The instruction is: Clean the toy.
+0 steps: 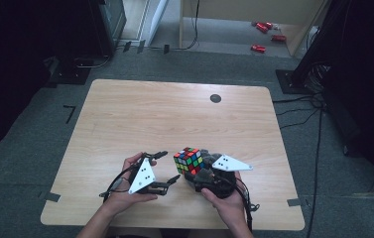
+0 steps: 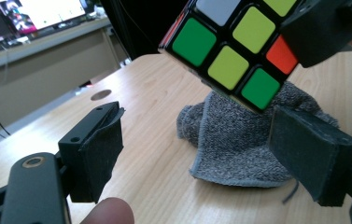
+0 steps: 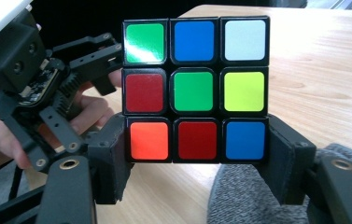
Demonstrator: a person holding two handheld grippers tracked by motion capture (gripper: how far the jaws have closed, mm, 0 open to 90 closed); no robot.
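1. Currently mid-turn on the puzzle cube (image 3: 194, 91): gripped by its bottom layer in the right gripper (image 3: 194, 158), raised above the grey cloth (image 2: 243, 140) near the table's (image 1: 125, 114) front edge.
2. Left gripper (image 1: 167, 168) just beside the cube, jaws apart, nothing between them.
3. Next, likely: bring the left gripper's pads onto one outer layer, square to the faces, close, then twist while holding the right grip firm.

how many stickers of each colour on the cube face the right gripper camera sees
On the cube, held between the right gripper pads:
green: 2
blue: 2
dark red: 2
white: 1
yellow: 1
orange-red: 1
total: 9
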